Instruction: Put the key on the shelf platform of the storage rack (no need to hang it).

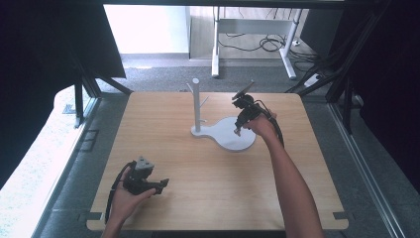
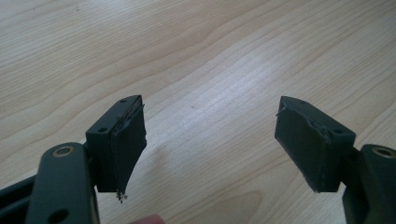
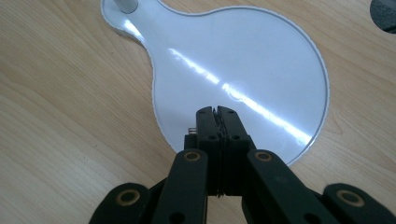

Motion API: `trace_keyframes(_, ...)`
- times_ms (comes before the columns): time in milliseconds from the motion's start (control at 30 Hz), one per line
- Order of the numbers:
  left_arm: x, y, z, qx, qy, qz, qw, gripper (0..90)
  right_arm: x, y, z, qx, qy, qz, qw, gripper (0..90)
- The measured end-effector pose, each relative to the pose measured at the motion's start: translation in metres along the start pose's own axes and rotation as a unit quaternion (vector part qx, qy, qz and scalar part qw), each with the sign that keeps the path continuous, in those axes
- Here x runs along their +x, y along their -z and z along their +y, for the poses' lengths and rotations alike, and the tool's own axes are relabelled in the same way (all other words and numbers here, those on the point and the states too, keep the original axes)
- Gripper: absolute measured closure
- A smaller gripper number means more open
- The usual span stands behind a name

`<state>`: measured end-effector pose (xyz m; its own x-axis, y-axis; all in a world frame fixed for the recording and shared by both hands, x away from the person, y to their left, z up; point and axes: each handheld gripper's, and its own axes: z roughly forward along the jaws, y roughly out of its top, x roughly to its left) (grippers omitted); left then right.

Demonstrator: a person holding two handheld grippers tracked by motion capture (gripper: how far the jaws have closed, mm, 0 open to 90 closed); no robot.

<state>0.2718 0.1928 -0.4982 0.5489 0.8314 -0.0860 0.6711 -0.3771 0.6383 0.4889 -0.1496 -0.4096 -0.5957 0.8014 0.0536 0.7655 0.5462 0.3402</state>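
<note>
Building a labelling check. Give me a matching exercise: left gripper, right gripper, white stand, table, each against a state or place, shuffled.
Column 1:
1. left gripper
2. right gripper
3. white stand
4. table

Column 2:
A. light wood grain, bears everything else
B. jaws pressed together, nothing between them, over the round white base
C. upright post with pegs on a flat base, far middle of the table
D. jaws wide apart, nothing between them, near the table's front left

Pairs: 1-D, 2-B, 3-C, 4-A
</note>
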Motion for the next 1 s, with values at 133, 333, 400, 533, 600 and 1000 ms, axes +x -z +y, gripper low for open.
trace_keyframes(133,-0.002,-0.002,0.0,0.003,-0.002,-0.002,1.0,25.1,0.001,-0.004,0.005,0.007,0.005,-0.006,0.9999,89.8)
trace_keyframes(333,-0.005,-0.001,0.001,0.003,-0.007,-0.004,1.0,25.1,0.001,-0.015,0.012,0.012,0.005,-0.002,0.9999,89.8)
trace_keyframes(400,-0.006,-0.001,0.002,0.002,-0.009,-0.005,0.9999,25.1,0.0,-0.019,0.014,0.013,0.005,-0.005,0.9999,89.8)
trace_keyframes(533,-0.007,-0.003,0.002,0.004,-0.01,-0.005,0.9999,25.0,-0.002,-0.024,0.018,0.011,0.002,-0.006,0.9999,89.8)
trace_keyframes(600,-0.008,-0.002,0.002,0.005,-0.012,-0.006,0.9999,25.0,-0.002,-0.027,0.019,0.012,0.0,-0.006,0.9999,89.7)
trace_keyframes(1000,-0.012,-0.004,0.003,0.007,-0.016,-0.005,0.9998,24.9,-0.011,-0.05,0.014,0.011,-0.011,0.003,0.9999,89.6)
